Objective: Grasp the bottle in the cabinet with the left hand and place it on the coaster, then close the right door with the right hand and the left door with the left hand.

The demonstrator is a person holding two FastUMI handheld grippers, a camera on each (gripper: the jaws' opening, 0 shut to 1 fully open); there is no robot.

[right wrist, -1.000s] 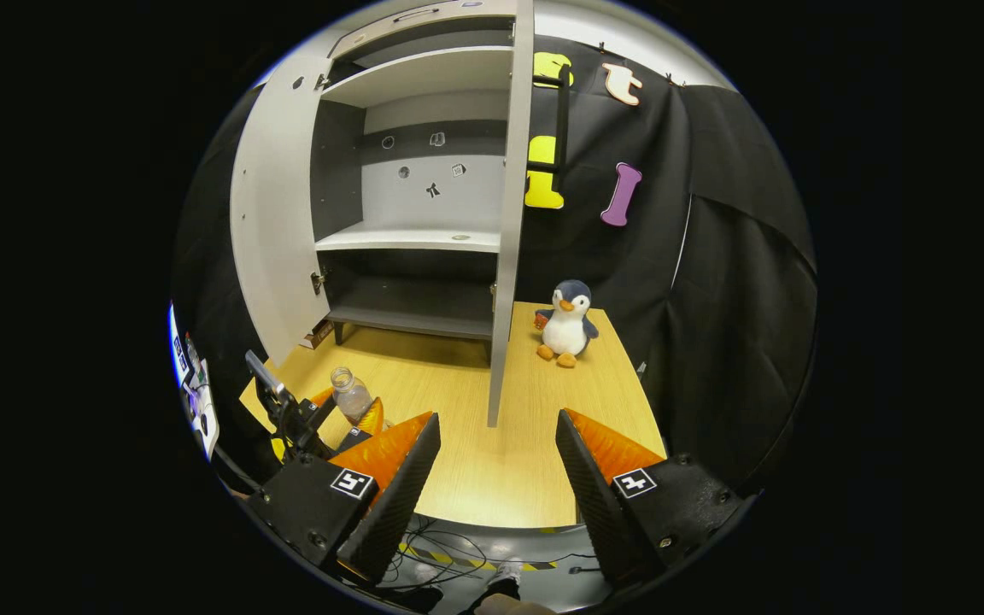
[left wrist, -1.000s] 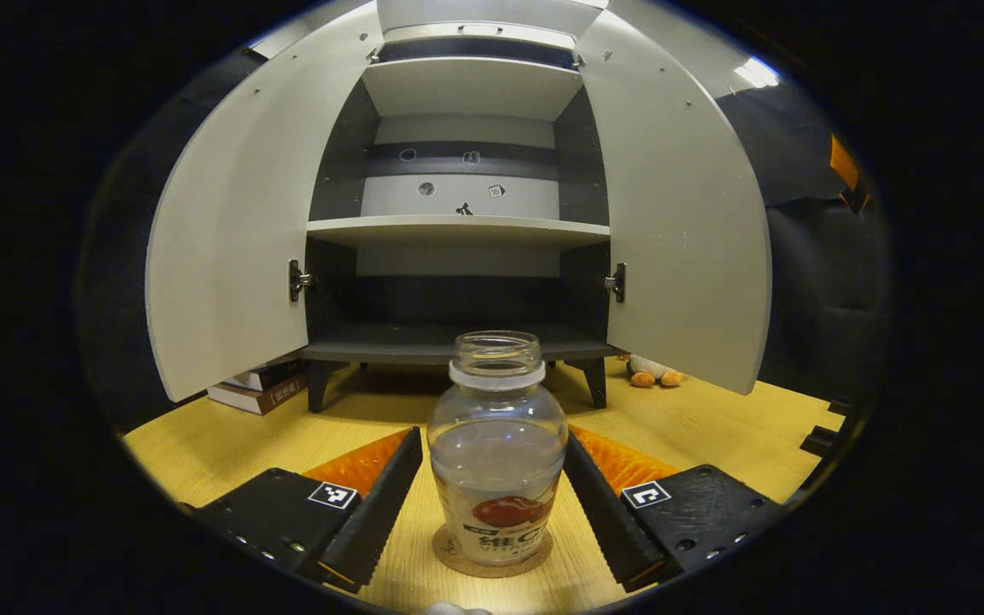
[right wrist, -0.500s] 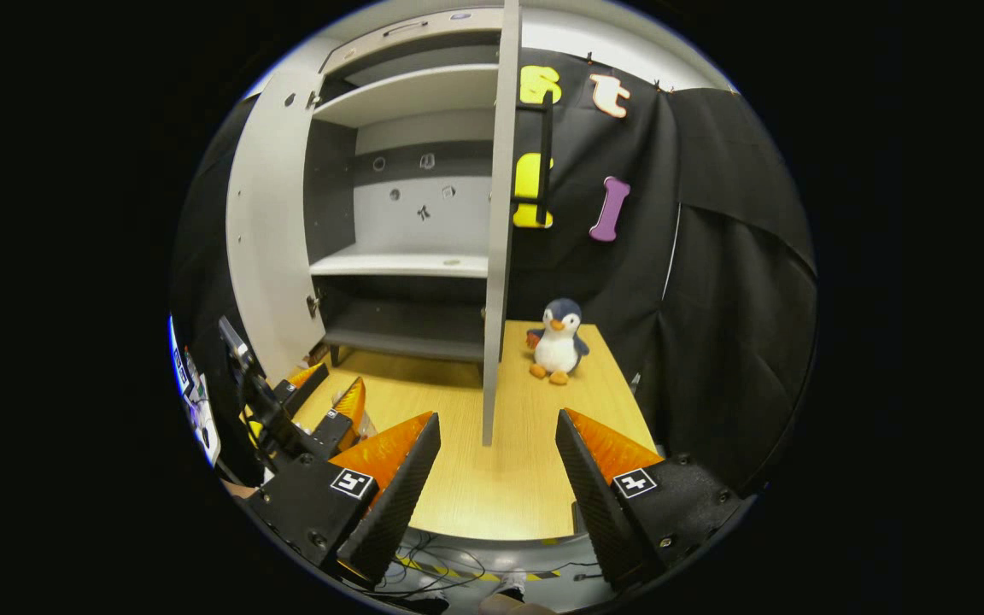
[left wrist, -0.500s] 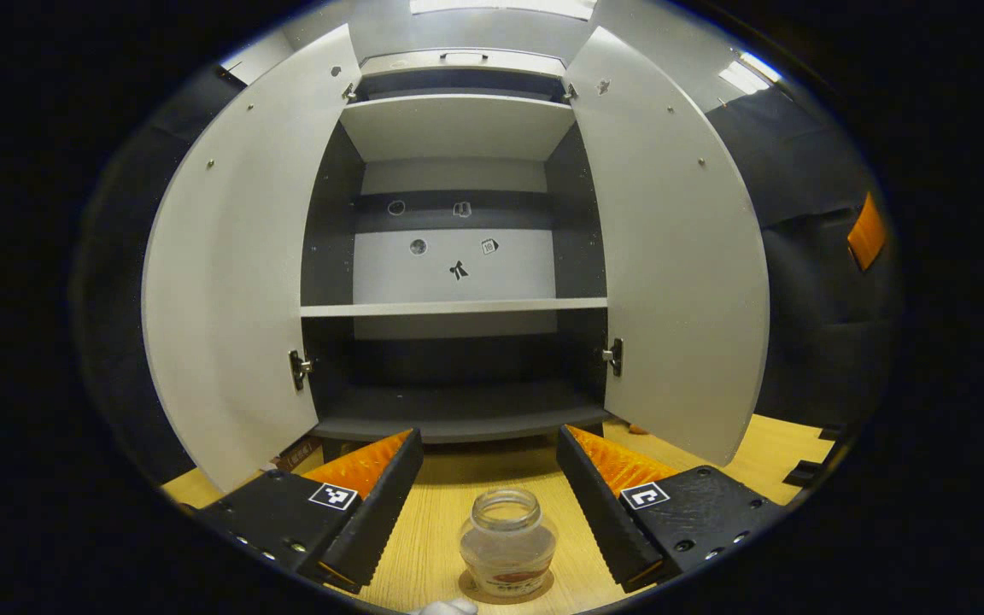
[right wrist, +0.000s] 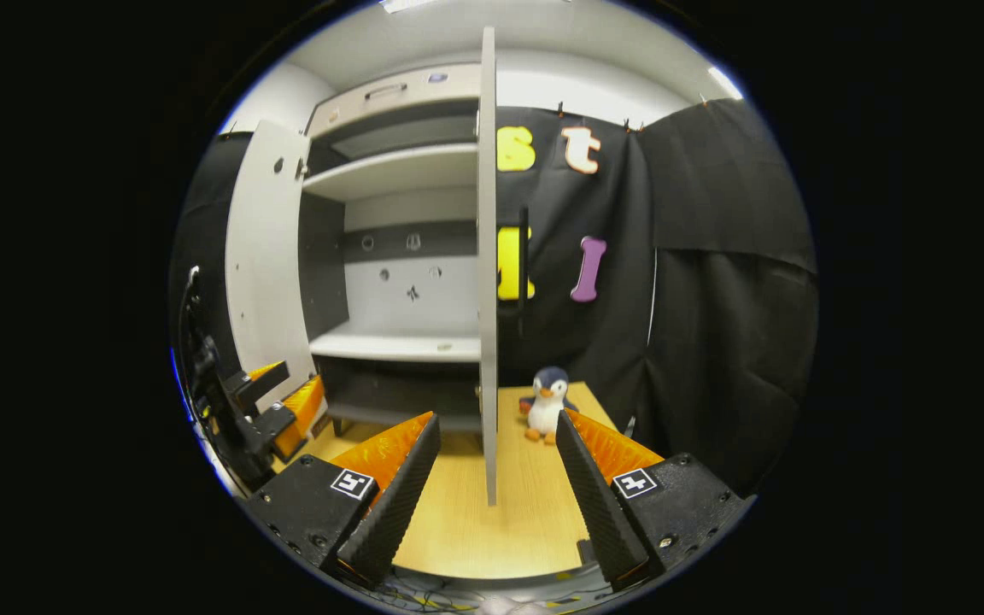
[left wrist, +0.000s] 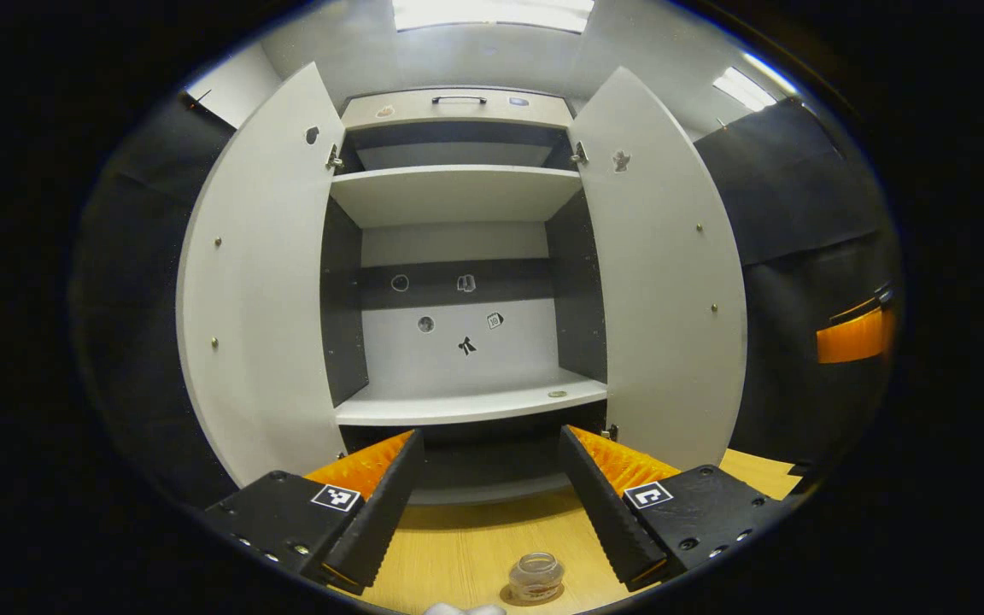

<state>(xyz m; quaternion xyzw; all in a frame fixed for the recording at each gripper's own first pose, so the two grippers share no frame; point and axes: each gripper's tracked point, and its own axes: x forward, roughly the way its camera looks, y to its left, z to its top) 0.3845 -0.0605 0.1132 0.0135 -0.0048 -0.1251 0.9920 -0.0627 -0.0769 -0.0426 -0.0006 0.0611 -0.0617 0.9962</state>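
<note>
Wooden tabletop (left wrist: 458, 555) carries the bottle (left wrist: 535, 578) on its coaster (left wrist: 511, 595), both grippers' jaws wide and empty; the right door (right wrist: 486, 282), a stiff, light panel, probably swings from a push near its free edge.

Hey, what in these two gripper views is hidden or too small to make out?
- Clear glass bottle, left gripper view: bottom edge cuts off its base and the round cork coaster.
- Stickers on the grey cabinet's back panel: too small.
- Plush penguin, right gripper view: partly behind the right gripper's finger.
</note>
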